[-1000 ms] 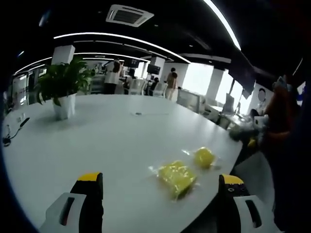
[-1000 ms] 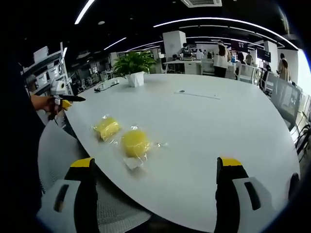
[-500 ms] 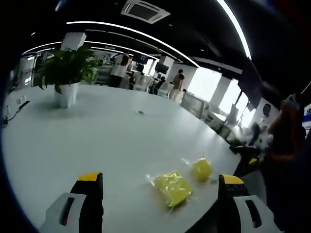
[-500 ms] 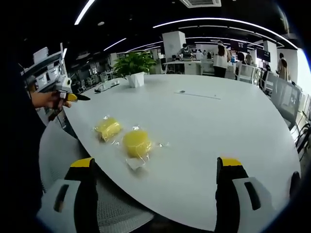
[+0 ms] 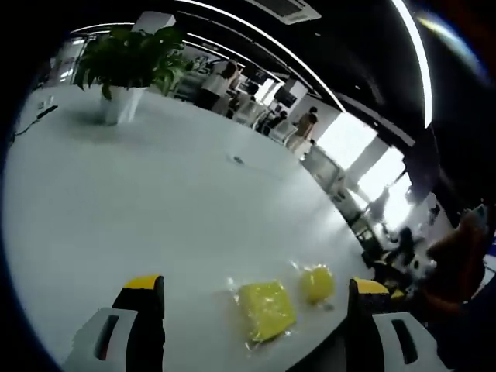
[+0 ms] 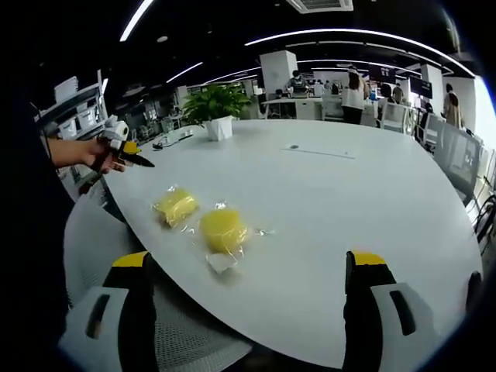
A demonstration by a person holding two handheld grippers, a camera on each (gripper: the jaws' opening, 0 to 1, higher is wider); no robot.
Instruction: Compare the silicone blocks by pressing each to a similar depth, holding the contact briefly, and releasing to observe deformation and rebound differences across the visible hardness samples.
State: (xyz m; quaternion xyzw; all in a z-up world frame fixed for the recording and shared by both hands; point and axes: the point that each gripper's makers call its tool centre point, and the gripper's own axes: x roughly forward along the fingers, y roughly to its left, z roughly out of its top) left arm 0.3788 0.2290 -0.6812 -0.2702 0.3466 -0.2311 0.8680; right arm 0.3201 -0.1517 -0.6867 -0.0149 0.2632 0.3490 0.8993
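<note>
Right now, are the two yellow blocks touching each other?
Apart. In the right gripper view, bare white table shows between the square block and the round block.

Long ceiling light strips (image 6: 364,32) arc overhead against a dark ceiling, and the pale counter (image 6: 349,201) below is evenly lit. In the left gripper view, windows (image 5: 353,139) blow out to white glare, and the far right edge is smeared and soft. Straight lines bend strongly toward the edges of both views. The plant (image 5: 128,58) casts a faint shadow on the counter.
</note>
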